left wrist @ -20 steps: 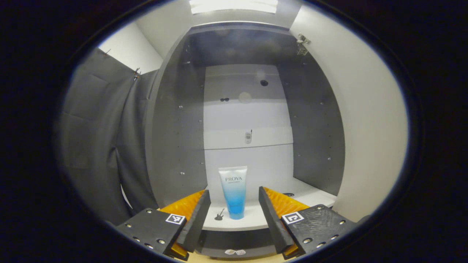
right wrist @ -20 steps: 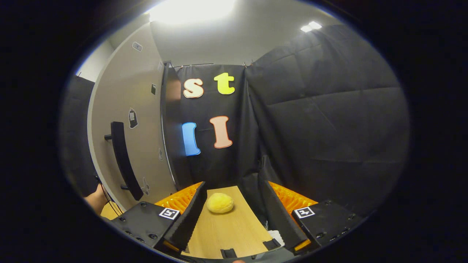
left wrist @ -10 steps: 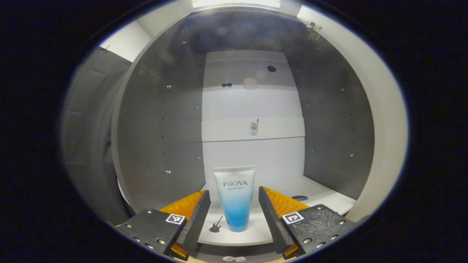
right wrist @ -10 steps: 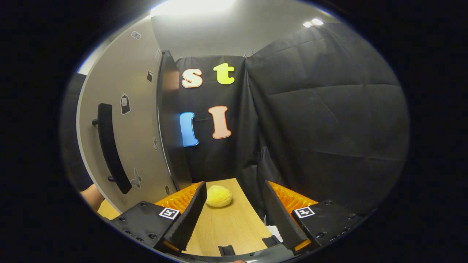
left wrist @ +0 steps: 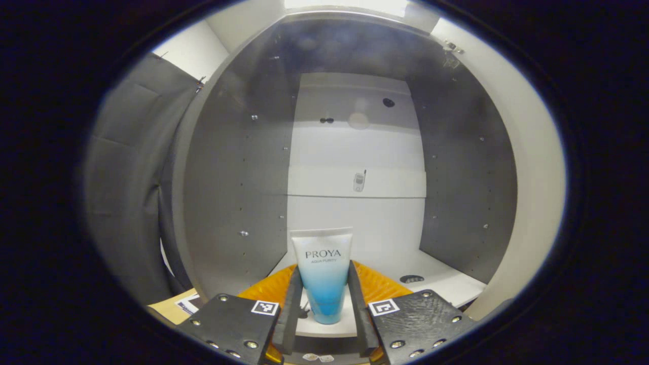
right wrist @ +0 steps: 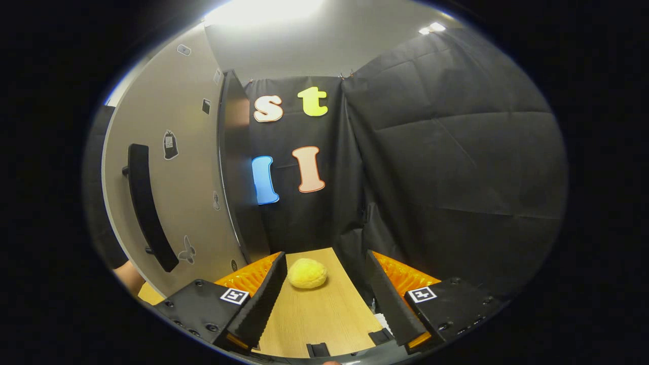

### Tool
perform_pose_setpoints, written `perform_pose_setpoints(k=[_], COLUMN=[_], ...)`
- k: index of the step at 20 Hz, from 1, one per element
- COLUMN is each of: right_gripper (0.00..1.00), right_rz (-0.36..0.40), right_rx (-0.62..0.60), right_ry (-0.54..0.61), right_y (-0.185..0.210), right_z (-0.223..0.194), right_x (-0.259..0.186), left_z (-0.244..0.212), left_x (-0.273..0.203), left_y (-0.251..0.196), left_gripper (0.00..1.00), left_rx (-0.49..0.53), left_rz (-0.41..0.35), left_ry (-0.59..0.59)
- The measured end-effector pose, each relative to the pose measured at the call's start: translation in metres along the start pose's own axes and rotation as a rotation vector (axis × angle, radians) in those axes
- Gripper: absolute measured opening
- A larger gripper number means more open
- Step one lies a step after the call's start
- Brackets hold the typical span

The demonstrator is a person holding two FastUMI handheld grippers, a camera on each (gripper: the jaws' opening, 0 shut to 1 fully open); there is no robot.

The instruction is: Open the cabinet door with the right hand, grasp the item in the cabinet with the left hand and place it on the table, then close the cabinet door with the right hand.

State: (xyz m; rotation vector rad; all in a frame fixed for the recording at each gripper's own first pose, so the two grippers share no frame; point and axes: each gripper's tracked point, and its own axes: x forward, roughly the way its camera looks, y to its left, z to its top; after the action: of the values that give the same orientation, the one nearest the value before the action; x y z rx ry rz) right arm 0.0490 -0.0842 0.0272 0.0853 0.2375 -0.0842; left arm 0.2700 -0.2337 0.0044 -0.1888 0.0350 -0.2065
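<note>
Left gripper (left wrist: 322,314) clamping both fingers on tube (left wrist: 322,274), which is standing upright on cabinet shelf (left wrist: 431,289), long axis vertical, dead centre between jaws. Right gripper (right wrist: 327,299) idling wide open over table (right wrist: 314,314), beside open door (right wrist: 177,177). Guessing straight pull-out coming.

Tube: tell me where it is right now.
In the left gripper view, the tube stands upright on the cabinet's white floor, near its front edge, between the closed-in jaws of the left gripper.
</note>
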Motion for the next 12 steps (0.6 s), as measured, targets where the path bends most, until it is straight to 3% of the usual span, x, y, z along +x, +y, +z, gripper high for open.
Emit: perform_pose_setpoints(k=[6, 12], right_gripper=[0.98, 0.98], right_rz=[0.059, 0.112], right_rx=[-0.004, -0.035], right_ry=[-0.005, 0.001], right_y=[0.013, 0.026], right_z=[0.001, 0.002], right_x=[0.008, 0.011], left_z=[0.012, -0.009], left_x=[-0.057, -0.103], left_y=[-0.002, -0.001], left_gripper=[0.5, 0.48], left_rx=[0.016, 0.05], left_rz=[-0.042, -0.062], left_ry=[-0.046, -0.034])
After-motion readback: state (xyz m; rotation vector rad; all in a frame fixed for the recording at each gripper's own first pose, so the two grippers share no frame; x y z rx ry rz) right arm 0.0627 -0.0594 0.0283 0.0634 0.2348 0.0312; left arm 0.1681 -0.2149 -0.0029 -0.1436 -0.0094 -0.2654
